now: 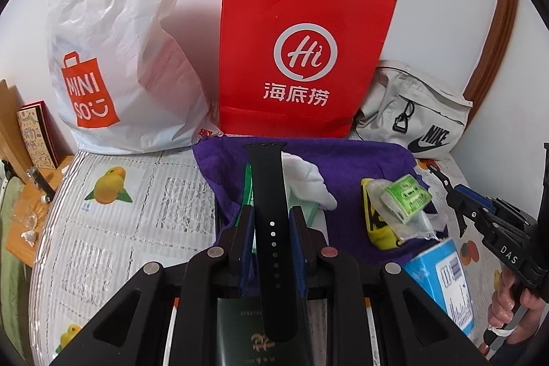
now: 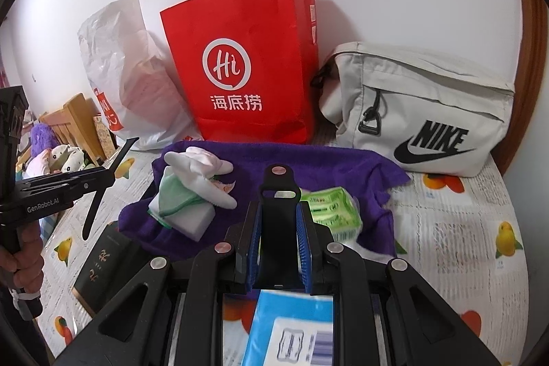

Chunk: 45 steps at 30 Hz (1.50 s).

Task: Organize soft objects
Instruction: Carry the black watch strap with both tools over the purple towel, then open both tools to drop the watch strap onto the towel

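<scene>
Left gripper (image 1: 271,222) is pinching a black perforated watch strap (image 1: 269,194); right gripper (image 2: 278,225) is pinching the black buckle strap (image 2: 278,194). Both straps are hanging above the purple towel (image 2: 308,167).

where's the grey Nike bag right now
The grey Nike bag sits at the back right against the wall, just right of the red paper bag and behind the purple towel.

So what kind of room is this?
Probably a lived-in bedroom: shopping bags like the red paper bag lean on the wall, a grey fabric Nike bag lies beside it, and plush toys pile nearby.
</scene>
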Tool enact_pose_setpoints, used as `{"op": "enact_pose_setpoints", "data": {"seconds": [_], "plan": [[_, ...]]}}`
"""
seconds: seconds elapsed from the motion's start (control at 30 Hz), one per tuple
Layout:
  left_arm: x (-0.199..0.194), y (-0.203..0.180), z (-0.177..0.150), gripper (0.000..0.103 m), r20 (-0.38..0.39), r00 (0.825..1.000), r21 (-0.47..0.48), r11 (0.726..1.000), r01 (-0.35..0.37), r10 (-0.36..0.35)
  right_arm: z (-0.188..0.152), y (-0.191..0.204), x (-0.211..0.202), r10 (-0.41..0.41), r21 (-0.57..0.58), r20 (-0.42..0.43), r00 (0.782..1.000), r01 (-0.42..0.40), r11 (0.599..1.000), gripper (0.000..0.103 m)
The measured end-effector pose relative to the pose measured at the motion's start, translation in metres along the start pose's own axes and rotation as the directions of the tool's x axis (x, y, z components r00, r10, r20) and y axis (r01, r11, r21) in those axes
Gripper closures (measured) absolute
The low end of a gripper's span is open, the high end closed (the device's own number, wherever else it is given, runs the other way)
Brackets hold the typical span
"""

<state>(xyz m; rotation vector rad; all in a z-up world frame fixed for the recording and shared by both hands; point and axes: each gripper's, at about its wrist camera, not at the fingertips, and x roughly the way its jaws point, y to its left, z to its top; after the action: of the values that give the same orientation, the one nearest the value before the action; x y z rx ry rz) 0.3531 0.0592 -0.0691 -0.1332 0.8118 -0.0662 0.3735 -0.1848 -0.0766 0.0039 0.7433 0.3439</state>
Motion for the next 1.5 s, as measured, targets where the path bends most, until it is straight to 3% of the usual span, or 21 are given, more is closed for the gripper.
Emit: {"op": "enact_pose_setpoints", "data": {"seconds": [1.0, 1.5], "plan": [[0.08, 0.015, 0.014, 0.083, -0.127, 0.992, -0.017, 1.0, -0.001, -0.002, 0.011, -0.02, 0.09, -0.012, -0.001, -0.172, 0.985, 0.012, 1.0, 0.082], [0.097, 0.022, 0.009, 0.082, -0.179, 0.984, -0.047, 0.999, 0.006, -0.015, 0.009, -0.026, 0.094, 0.019, 0.02, -0.194, 0.981, -0.015, 1.0, 0.082]]}}
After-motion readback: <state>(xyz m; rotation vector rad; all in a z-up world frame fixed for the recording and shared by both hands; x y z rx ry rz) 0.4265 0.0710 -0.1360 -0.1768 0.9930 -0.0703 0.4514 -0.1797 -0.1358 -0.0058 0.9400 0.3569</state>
